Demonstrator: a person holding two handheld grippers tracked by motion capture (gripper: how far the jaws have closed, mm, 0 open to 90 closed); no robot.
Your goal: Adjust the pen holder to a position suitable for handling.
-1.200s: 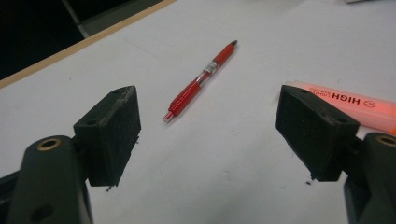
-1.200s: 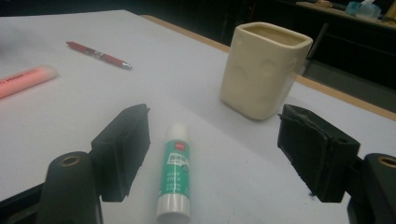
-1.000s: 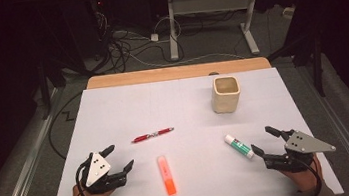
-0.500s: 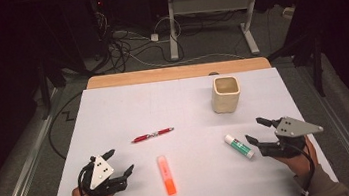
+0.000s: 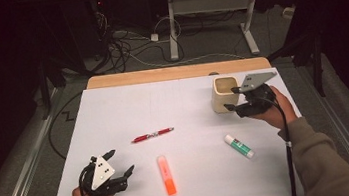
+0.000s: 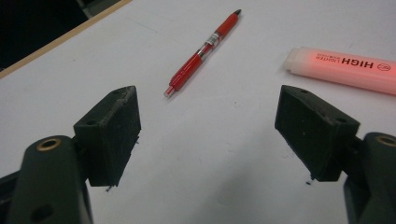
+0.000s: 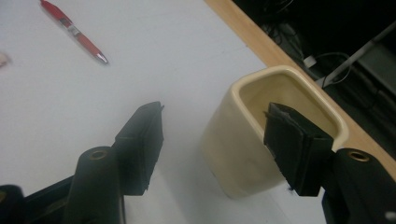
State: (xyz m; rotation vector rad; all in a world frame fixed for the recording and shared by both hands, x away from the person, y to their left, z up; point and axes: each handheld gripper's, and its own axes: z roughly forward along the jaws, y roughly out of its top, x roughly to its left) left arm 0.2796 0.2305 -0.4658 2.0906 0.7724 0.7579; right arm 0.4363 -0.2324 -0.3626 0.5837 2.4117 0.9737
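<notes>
1. The right gripper is at the cream square cup, jaws apart and just been closing; one jaw sits over the cup's mouth, the other outside its wall, not yet pressing.
2. Step in hand, I judge: taking the cup by its wall.
3. Next: lower and close on it squarely.
4. The left gripper rests gaping, empty; a red pen lies ahead of it.

The right gripper straddles the near wall of the cream cup, 1 jaw apparently over its opening, so the cup blocks any sideways sweep there. Between the red pen, orange highlighter and glue stick the white sheet lies open; its far left is bare.
</notes>
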